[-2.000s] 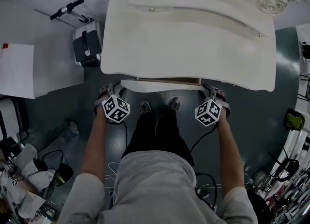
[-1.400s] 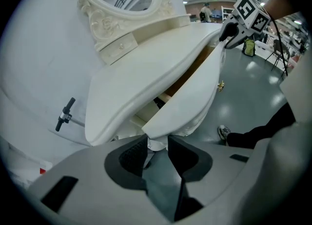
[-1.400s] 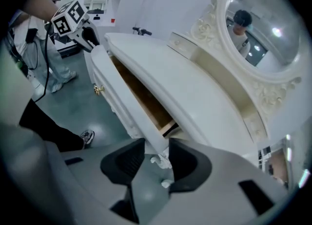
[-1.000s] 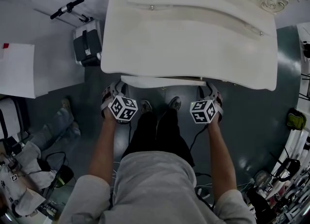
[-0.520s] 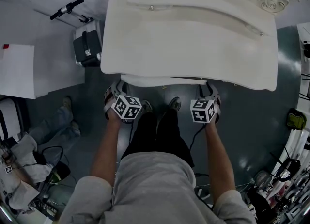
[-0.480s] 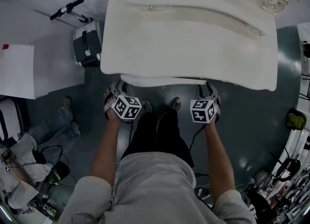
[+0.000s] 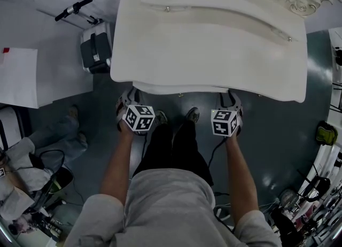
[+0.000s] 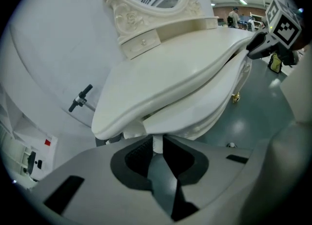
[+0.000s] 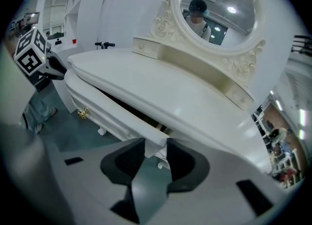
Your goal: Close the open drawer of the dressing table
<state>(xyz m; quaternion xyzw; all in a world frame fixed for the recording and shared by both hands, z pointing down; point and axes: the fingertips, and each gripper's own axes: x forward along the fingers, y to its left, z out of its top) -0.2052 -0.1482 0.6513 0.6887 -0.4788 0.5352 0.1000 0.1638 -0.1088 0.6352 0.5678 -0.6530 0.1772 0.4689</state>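
Over the grey floor (image 7: 278, 133), the cream dressing-table worktop (image 7: 203, 53) hides most of its white wooden drawer (image 7: 181, 88); left hand-held gripper (image 8: 157, 143) and right hand-held gripper (image 9: 156, 152) clamp its front, jaws having just been closing.

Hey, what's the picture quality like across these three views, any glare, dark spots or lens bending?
Head view: dim and flat, the pale dressing table against a dark floor with a faint sheen. Left gripper view: heavy fisheye bend, black corners. Right gripper view: same bend, ceiling lights glaring in the mirror, deep shadow above the drawer.
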